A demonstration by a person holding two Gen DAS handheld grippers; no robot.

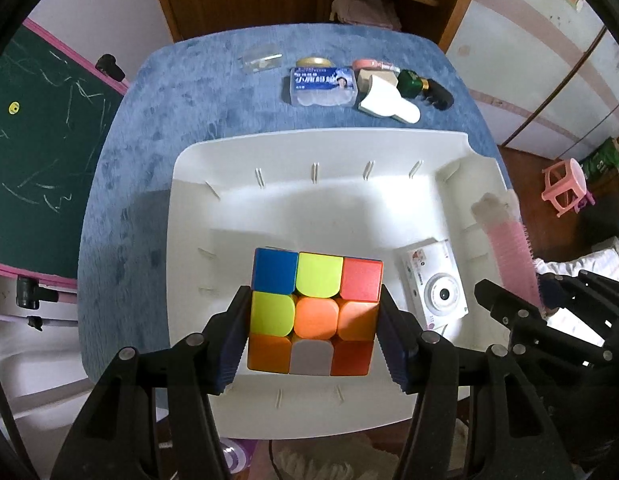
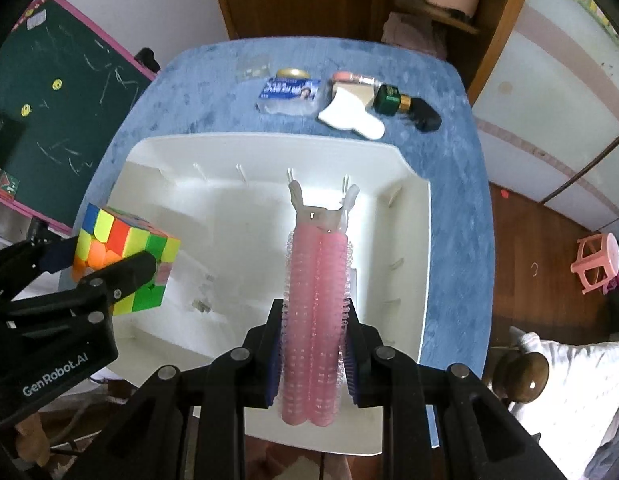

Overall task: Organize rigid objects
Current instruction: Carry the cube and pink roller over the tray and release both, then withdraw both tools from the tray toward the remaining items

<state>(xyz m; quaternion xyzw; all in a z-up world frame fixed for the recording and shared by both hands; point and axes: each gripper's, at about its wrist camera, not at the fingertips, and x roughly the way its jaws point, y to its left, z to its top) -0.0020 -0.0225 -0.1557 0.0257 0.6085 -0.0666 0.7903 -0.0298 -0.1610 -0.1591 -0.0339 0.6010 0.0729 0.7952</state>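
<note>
My left gripper (image 1: 313, 320) is shut on a multicoloured puzzle cube (image 1: 313, 312) and holds it above the white bin (image 1: 181, 184). The cube also shows in the right wrist view (image 2: 121, 256), at the left over the bin's edge. My right gripper (image 2: 313, 356) is shut on a pink hair-roller clip (image 2: 315, 300), held over the bin (image 2: 413, 240). The clip also shows in the left wrist view (image 1: 509, 256), at the right. A white toy camera (image 1: 435, 280) lies inside the bin at the right.
On the blue table (image 1: 149, 120) behind the bin lie a clear case (image 1: 261, 60), a blue-labelled box (image 1: 323, 86), a white scoop-shaped piece (image 1: 389, 100), a green bottle (image 1: 411, 82) and a black object (image 1: 439, 96). A chalkboard (image 1: 41, 140) stands at the left.
</note>
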